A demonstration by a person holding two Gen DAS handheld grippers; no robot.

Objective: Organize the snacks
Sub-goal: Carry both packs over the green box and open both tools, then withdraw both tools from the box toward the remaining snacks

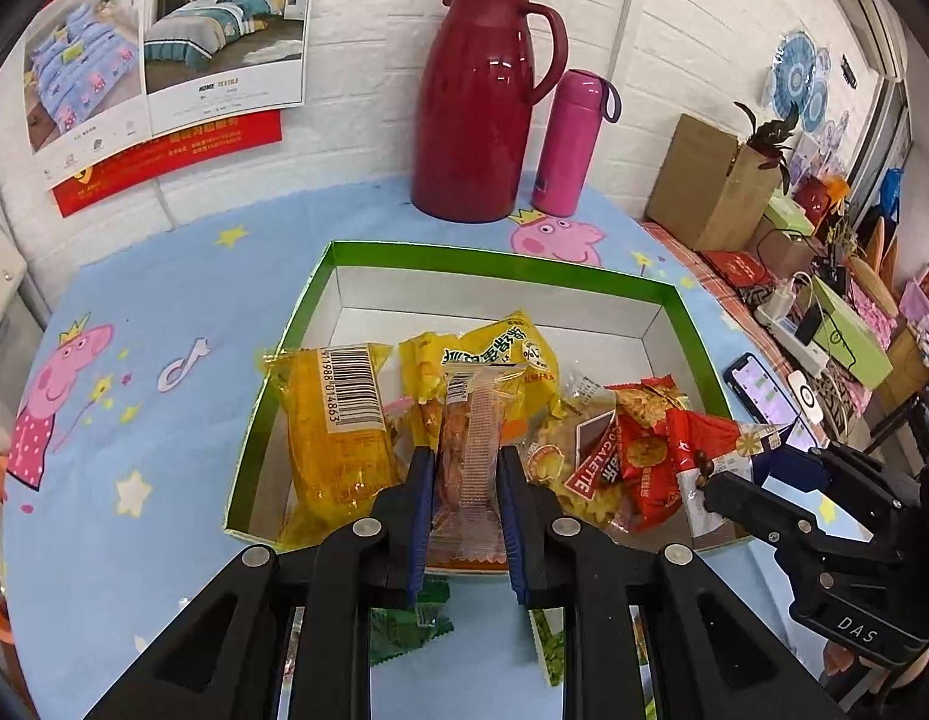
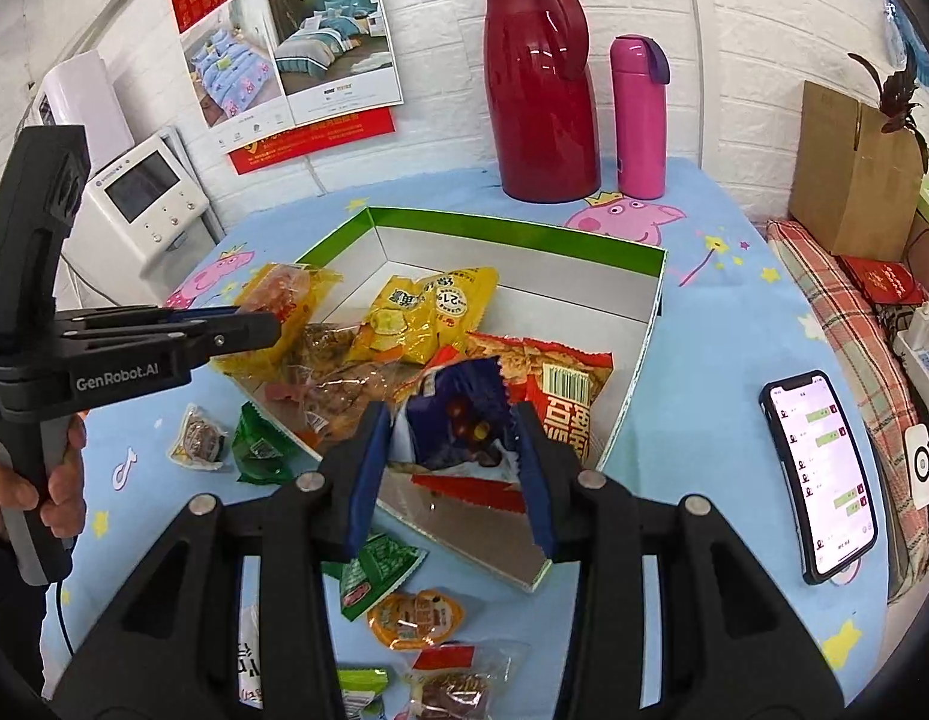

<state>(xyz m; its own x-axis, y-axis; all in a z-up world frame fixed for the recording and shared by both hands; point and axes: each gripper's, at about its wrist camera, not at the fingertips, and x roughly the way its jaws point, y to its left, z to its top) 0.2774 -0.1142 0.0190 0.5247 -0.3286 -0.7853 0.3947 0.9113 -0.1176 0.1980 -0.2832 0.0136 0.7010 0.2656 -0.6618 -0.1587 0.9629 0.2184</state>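
Note:
A green-rimmed white box (image 1: 494, 261) (image 2: 512, 228) lies open on the blue cartoon tablecloth and holds several snack packets: a yellow one with a barcode (image 1: 338, 420), a yellow bag (image 1: 494, 348) (image 2: 428, 312) and red bags (image 1: 644, 450) (image 2: 554, 390). My left gripper (image 1: 466, 453) (image 2: 266, 324) is shut on a clear orange snack packet (image 1: 470, 438) (image 2: 284, 288) over the box's near-left part. Over the near-right part, my right gripper (image 2: 452, 414) (image 1: 713, 489) is shut on a blue snack packet (image 2: 458, 420). Loose packets lie on the cloth in front: green ones (image 2: 260, 444) (image 2: 374, 570) and an orange one (image 2: 416, 618).
A red thermos jug (image 1: 482, 102) and a pink bottle (image 1: 572, 144) stand behind the box by the wall. A phone (image 2: 824, 474) lies at the right table edge. A cardboard box (image 2: 848, 168) and a cluttered side table are further right, a white device (image 2: 146, 198) at the left.

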